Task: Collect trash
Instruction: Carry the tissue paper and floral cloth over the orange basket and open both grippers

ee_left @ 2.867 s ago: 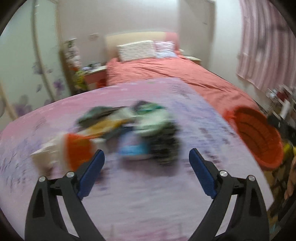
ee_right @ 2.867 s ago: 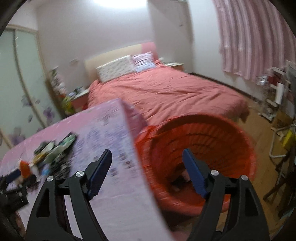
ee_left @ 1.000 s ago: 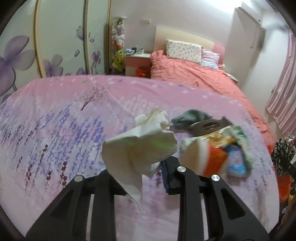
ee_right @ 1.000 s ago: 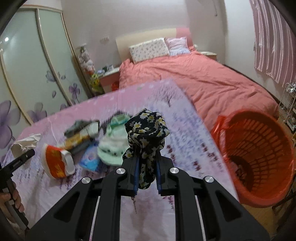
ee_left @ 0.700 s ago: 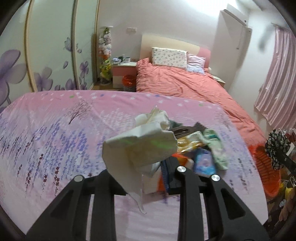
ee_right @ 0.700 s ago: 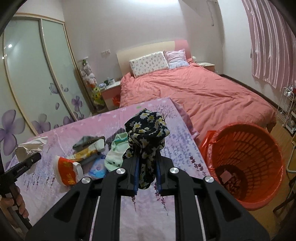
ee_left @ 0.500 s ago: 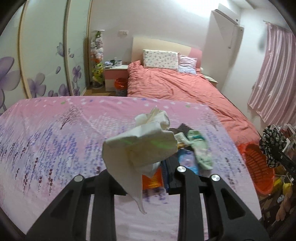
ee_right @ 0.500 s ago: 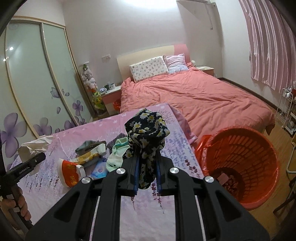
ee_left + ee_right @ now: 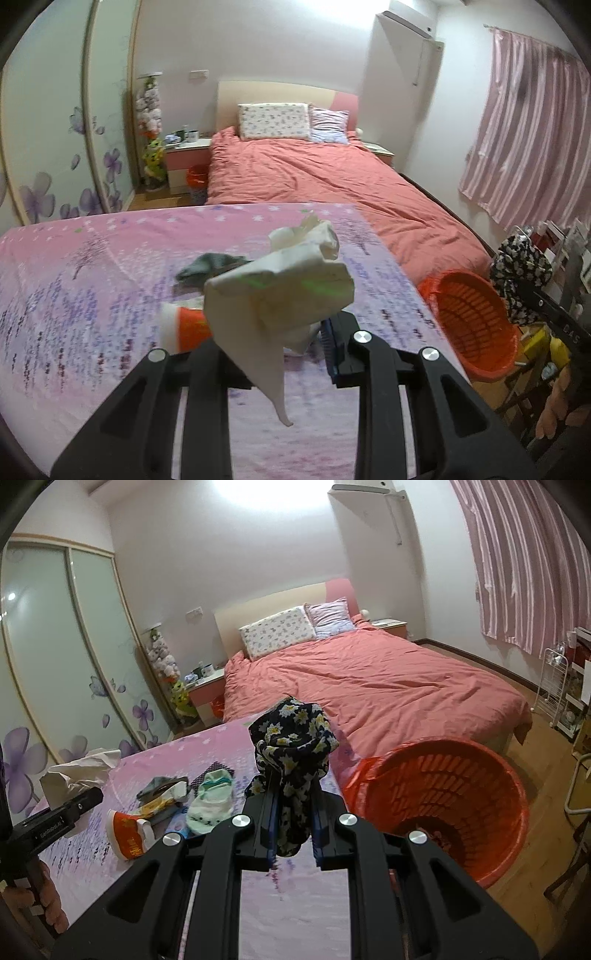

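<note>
Left gripper [image 9: 284,354] is clamped tight on a crumpled cream paper wrapper [image 9: 284,291], which sticks up above the jaws with a pointed flap hanging down between the black arms. Right gripper [image 9: 293,825] is pinched narrow on a bunched dark cloth printed with white and yellow flowers [image 9: 293,753]; the bundle stands upright out of the jaws, its tail dangling just below them.

Both loads hang in the air above a pink tablecloth with purple flower print [image 9: 229,897]. Near the middle of that surface lies the rest of the litter, heaped together: a red-and-white snack packet [image 9: 127,832], a pale mint-green sock [image 9: 212,799] and a grey-green scrap [image 9: 210,266] towards the far edge.

Off the right edge of the surface, down on the wooden floor, stands a round red plastic lattice basket [image 9: 491,782], with some bits showing at its bottom. Beyond it all, a bed with a coral-red quilt [image 9: 369,683].
</note>
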